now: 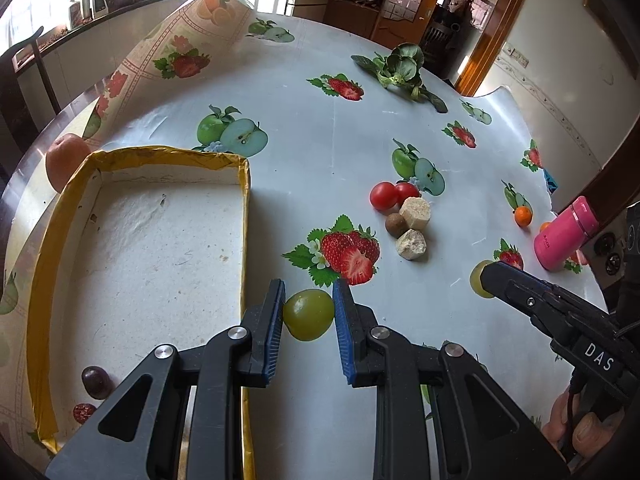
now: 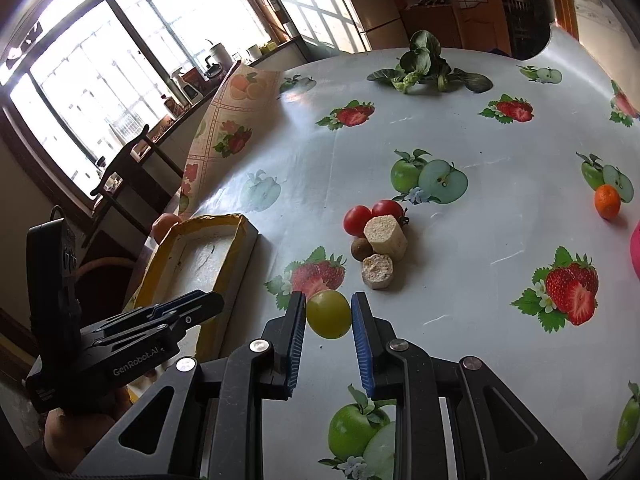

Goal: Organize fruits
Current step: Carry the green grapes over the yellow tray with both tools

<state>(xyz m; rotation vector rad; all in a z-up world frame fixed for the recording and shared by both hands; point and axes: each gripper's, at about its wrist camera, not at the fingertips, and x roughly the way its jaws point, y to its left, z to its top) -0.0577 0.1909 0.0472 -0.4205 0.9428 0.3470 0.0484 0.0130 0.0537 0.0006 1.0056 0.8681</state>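
Your left hand-held gripper (image 1: 308, 314) is pinching a grape (image 1: 309, 314), low in the middle of the left wrist frame, just right of the tray's (image 1: 245, 216) near corner. The grape is round, yellow-green, smooth and glossy, and both blue ribbed pads touch its sides. Your right hand-held gripper (image 2: 329, 314) frames a second grape (image 2: 329, 313), yellower and just as shiny, at bottom centre of the right wrist frame; the left pad touches it, the right pad sits just beside it, and you cannot tell whether it is truly clamped.

The tray is a shallow white box with worn yellow tape along its rim. A dark, smooth plum (image 1: 96, 381) and a wrinkled red date (image 1: 83, 413) lie in its lower-left corner. An apple (image 1: 64, 160) rests outside its far corner.

Mid-frame, two glossy tomatoes (image 1: 390, 195), a brown round fruit (image 1: 395, 225) and two crumbly beige blocks (image 1: 414, 227) cluster together. A tangerine (image 2: 607, 201) sits at right, greens (image 2: 424, 66) at the top.

The desk (image 1: 320, 128) wears a pale, shiny oilcloth printed with strawberries and apples. Bright windows fill the upper left.
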